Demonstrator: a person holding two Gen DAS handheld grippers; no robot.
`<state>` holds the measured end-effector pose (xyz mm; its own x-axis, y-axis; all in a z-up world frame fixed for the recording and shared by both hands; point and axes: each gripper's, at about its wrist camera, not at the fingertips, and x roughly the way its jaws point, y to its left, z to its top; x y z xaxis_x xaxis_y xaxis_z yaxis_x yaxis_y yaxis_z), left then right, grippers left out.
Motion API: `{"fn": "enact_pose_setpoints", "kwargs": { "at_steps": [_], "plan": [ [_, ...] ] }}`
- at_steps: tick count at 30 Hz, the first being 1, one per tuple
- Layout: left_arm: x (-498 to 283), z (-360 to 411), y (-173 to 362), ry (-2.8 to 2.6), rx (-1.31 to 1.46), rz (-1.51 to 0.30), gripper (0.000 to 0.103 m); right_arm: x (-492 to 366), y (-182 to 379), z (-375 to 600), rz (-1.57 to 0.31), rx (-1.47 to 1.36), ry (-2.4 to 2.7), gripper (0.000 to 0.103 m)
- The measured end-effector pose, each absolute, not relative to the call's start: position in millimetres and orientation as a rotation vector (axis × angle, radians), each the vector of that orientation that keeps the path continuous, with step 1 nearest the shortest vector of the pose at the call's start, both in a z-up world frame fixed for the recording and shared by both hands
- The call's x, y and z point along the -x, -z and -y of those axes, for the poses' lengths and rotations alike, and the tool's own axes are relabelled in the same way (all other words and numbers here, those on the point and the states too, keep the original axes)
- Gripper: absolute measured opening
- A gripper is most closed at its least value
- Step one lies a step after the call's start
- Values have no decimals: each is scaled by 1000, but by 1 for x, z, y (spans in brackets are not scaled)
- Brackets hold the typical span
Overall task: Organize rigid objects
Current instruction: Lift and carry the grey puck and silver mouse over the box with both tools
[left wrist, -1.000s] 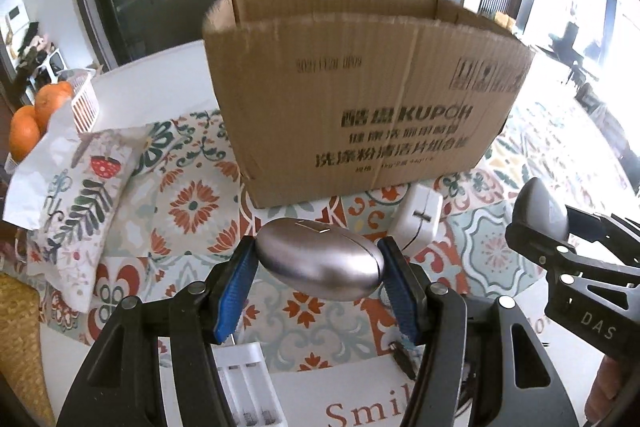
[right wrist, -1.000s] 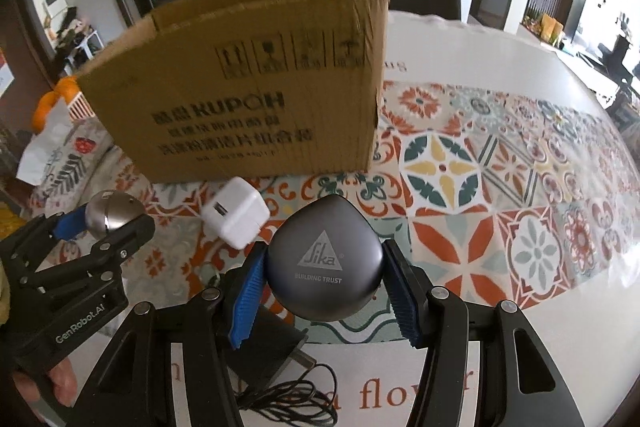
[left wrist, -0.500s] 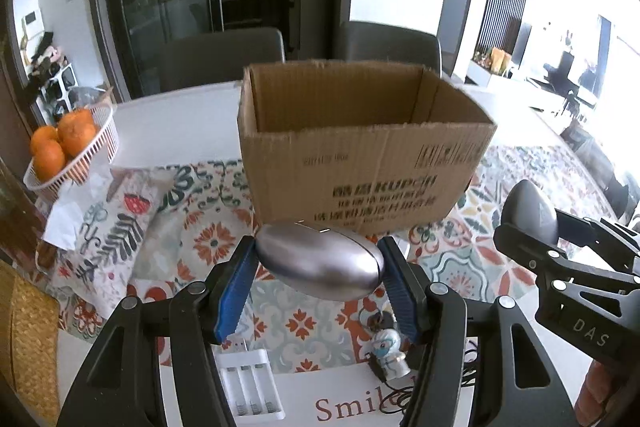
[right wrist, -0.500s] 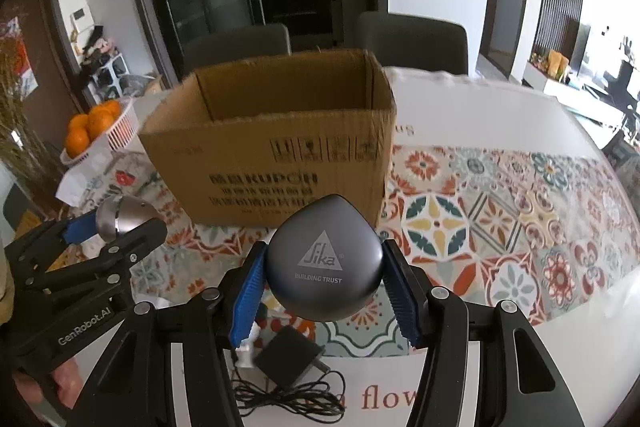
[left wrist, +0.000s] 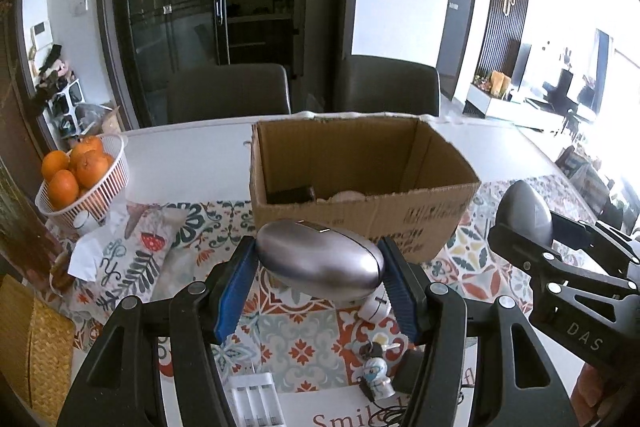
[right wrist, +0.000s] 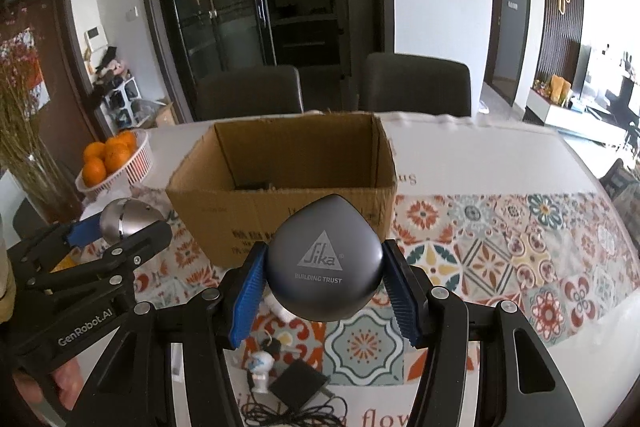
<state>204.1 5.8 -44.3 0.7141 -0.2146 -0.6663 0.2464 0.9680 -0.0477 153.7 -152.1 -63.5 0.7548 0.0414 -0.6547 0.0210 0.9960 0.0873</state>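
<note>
Left wrist view: the left tongs (left wrist: 318, 283) are closed on a silver egg-shaped case (left wrist: 320, 265), blue pads pressing both ends, case lying crosswise and tilted down to the right. Ahead of the tongs stands an open box (left wrist: 360, 183); only dark and pale shapes show inside, too cut off to identify. Beneath the tongs, partly hidden by the fingers, lie a white charger (left wrist: 256, 405), a small figurine (left wrist: 376, 375) and a white plug (left wrist: 376, 307). To the right, level with the left tongs, the right tongs (left wrist: 524, 223) appear side-on with a grey object.

Right wrist view: the right tongs (right wrist: 324, 287) are closed on a grey rounded case (right wrist: 324, 263) marked "Sika", held upright, above the tablecloth (right wrist: 520, 259). The box (right wrist: 280, 199) lies just ahead. A black adapter (right wrist: 298, 385) with cable sits below, half hidden. The left tongs (right wrist: 120, 227) are at left; an orange basket (right wrist: 116, 159) stands beyond.
</note>
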Motion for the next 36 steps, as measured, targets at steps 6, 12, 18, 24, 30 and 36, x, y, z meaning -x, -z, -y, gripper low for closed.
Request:
{"fn": "enact_pose_setpoints", "kwargs": {
  "at_steps": [6,12,18,24,30,36],
  "plan": [
    [-208,-6,25,254,-47,-690,61,-160,48,152,-677,-86,-25,57],
    [-219,-4,9,252,-41,-677,61,-169,32,153,-642,-88,-41,57],
    [-239,-1,2,257,-39,-696,61,-183,23,153,-633,-82,-54,57],
    [-261,2,3,260,-27,-747,61,-207,21,155,-654,-71,-55,57],
    [-280,4,2,260,-42,-767,61,-226,19,156,-671,-50,-53,57],
    [-304,7,5,256,-63,-818,61,-248,16,158,-690,-32,-58,57]
  ]
}}
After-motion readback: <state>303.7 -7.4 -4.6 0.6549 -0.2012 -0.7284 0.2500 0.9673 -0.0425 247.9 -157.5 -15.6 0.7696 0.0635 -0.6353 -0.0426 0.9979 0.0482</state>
